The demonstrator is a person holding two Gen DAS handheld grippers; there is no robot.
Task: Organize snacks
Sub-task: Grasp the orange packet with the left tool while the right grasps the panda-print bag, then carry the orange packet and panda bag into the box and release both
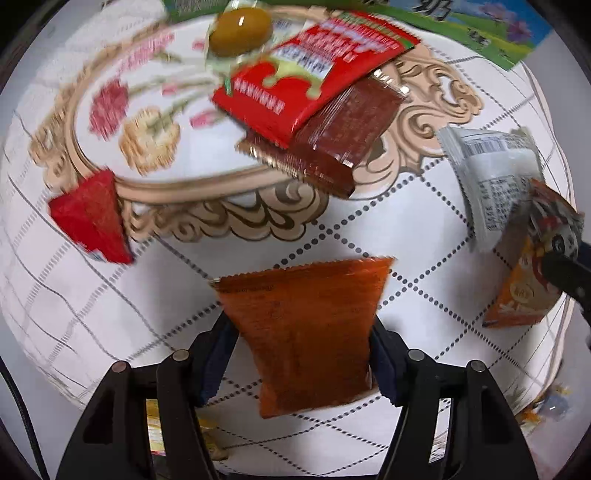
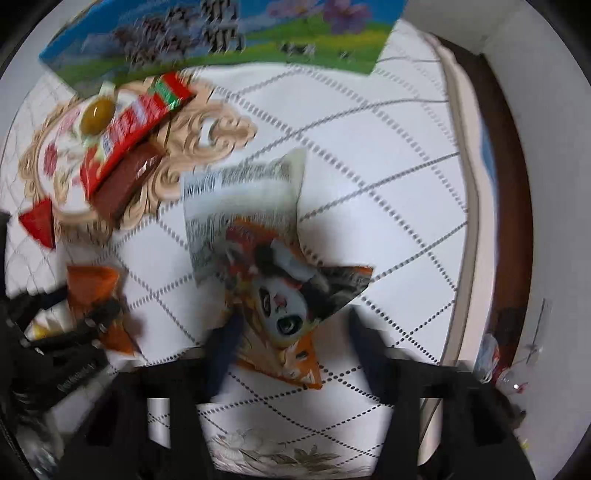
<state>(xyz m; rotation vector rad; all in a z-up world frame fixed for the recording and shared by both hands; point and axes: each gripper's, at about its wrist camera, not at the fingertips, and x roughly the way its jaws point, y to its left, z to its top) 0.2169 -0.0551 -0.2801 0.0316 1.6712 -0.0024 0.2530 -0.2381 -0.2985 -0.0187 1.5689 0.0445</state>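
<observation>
- Left wrist view shows the left gripper point(image 1: 303, 332) with its two fingers pressed against the sides of an orange translucent packet point(image 1: 306, 332), pinching it above the tablecloth point(image 1: 110, 314).
- Ahead of this claw and a little to its right, a dark brown packet point(image 1: 332, 144) lies on the cloth's printed floral medallion point(image 1: 147, 122), with a red snack packet point(image 1: 306, 74) overlapping its far end.
- Farther ahead, beyond the red packet, an olive-coloured oval sweet in clear wrap point(image 1: 240, 31) sits near the medallion's far edge.
- Ahead and to the claw's left, a small red triangular packet point(image 1: 92, 218) rests at the medallion's rim.
- Far ahead, a blue and green printed box point(image 1: 480, 33) stands at the table's back.
- Right wrist view, which is blurred, shows the right gripper point(image 2: 291, 328) with fingers spread on either side of an orange panda-print packet point(image 2: 284, 302); whether they touch it cannot be told.
- Just ahead of this claw, a white packet with a barcode point(image 2: 243, 192) lies partly under the panda-print packet.
- To this claw's left, the left gripper and its orange packet appear, well apart from it.
- To this claw's right, the table edge point(image 2: 465, 184) curves past.
</observation>
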